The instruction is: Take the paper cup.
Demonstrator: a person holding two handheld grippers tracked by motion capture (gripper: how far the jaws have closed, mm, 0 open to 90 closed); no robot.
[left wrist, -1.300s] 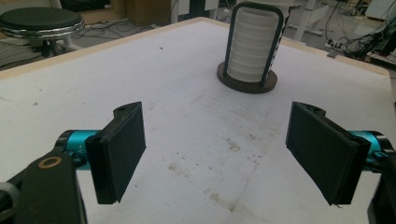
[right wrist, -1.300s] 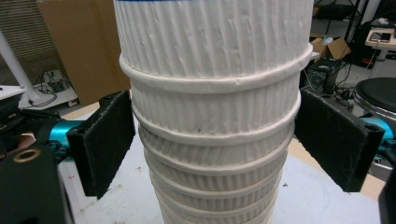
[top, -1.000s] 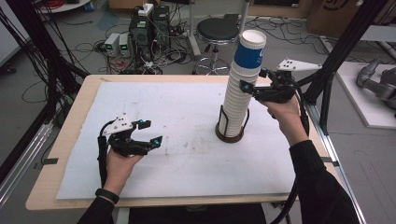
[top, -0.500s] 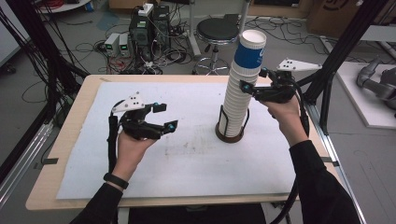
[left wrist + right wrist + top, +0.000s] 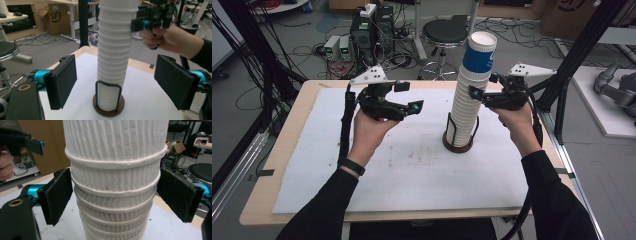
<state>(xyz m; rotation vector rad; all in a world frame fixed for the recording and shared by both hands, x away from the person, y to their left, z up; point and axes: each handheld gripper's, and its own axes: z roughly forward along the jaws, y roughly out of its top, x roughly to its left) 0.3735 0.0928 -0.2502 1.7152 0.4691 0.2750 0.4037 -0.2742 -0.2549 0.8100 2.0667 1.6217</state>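
Note:
A tall stack of white ribbed paper cups (image 5: 464,107) with a blue cup (image 5: 478,55) on top stands in a dark wire holder (image 5: 458,145) on the white mat. My right gripper (image 5: 482,86) is open around the upper stack. In the right gripper view its two pads (image 5: 58,195) flank the cups (image 5: 115,170), at or almost at their rims. My left gripper (image 5: 411,96) is open and empty, held above the mat left of the stack. In the left gripper view the stack (image 5: 113,50) stands between and beyond its open jaws.
The white mat (image 5: 402,165) covers a wooden table (image 5: 272,200). Behind the table are a stool (image 5: 444,32), computers (image 5: 372,27) and loose cables on the floor. A black frame post (image 5: 577,55) rises at the right.
My left gripper has risen from the mat and moved right and forward, toward the stack. The right gripper has stayed around the stack.

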